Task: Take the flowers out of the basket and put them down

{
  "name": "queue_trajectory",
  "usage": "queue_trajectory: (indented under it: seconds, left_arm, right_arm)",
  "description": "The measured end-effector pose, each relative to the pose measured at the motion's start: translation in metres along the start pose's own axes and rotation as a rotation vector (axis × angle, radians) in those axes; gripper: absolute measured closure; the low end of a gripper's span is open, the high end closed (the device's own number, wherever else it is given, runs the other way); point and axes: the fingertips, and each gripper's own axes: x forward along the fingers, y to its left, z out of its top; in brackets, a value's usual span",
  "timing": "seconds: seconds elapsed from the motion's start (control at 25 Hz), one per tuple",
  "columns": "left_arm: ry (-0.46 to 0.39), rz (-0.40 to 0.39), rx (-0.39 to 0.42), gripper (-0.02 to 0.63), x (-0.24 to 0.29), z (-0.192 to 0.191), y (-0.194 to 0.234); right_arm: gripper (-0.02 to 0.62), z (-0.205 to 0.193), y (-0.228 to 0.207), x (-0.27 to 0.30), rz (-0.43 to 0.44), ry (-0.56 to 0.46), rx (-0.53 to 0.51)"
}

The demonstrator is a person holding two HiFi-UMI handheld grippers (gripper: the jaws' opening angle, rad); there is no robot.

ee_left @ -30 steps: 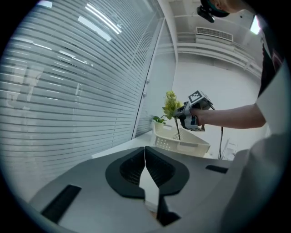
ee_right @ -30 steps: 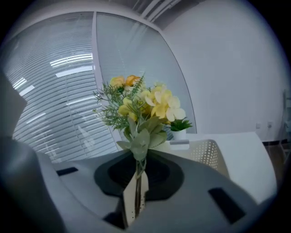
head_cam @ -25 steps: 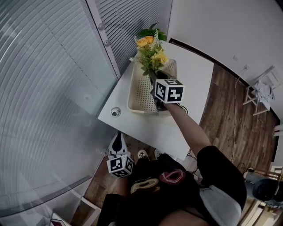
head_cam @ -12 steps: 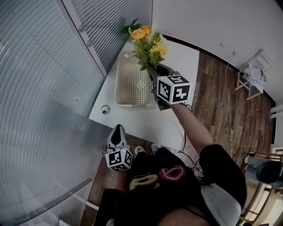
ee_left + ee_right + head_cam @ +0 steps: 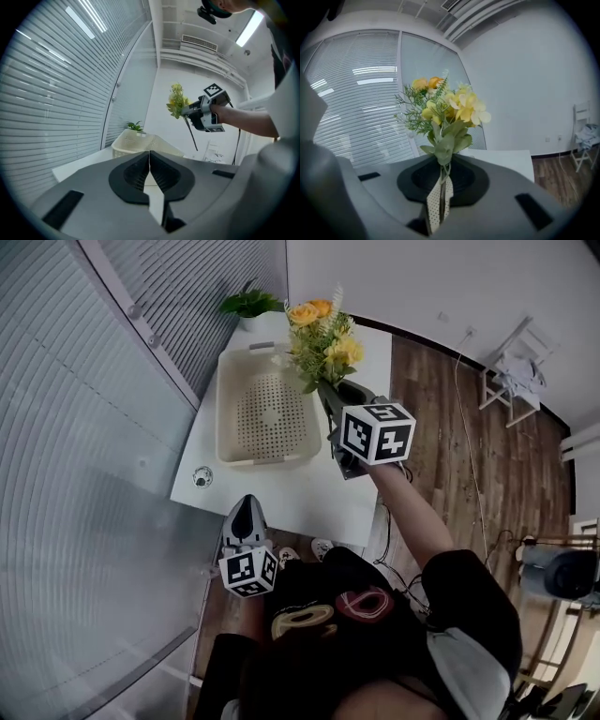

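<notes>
A bunch of yellow and orange flowers (image 5: 323, 343) with green leaves is held upright in the air. My right gripper (image 5: 330, 399) is shut on its stems (image 5: 440, 185). The bunch hangs just right of the cream perforated basket (image 5: 225, 409), above the white table (image 5: 309, 498). Nothing shows inside the basket. The left gripper view shows the flowers (image 5: 177, 101) and the right gripper (image 5: 206, 110) high above the basket (image 5: 136, 143). My left gripper (image 5: 246, 514) stays low by the table's near edge, jaws shut with nothing between them (image 5: 149, 166).
A potted green plant (image 5: 248, 304) stands at the table's far corner behind the basket. A small round object (image 5: 202, 477) lies near the table's left edge. Window blinds run along the left. A chair with cloth (image 5: 511, 367) stands on the wooden floor at right.
The right gripper has carried the flowers up and rightward, from above the basket to beside it. The left gripper has stayed low by the table's edge.
</notes>
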Motion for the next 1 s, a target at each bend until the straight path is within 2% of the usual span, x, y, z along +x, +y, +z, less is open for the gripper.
queue_trajectory:
  seconds: [0.28,0.48,0.68,1.0]
  left_arm:
    - [-0.004,-0.061,0.023,0.588,0.022,0.004,-0.007]
    - [0.003,-0.100,0.041,0.588,0.019,-0.007,-0.043]
    - [0.019,-0.119,0.050,0.588,0.034,-0.002,-0.044]
    - [0.032,-0.121,0.057,0.588,0.040,-0.003,-0.051]
  right_arm:
    - [0.546,-0.011,-0.027,-0.012,-0.065,0.017,0.012]
    - [0.546,-0.037,-0.057,-0.046,-0.103,0.048,0.069]
    - [0.546,-0.064,-0.071,-0.041,-0.137,0.116,0.124]
    - [0.546,-0.128,-0.095,-0.044,-0.190,0.248,0.193]
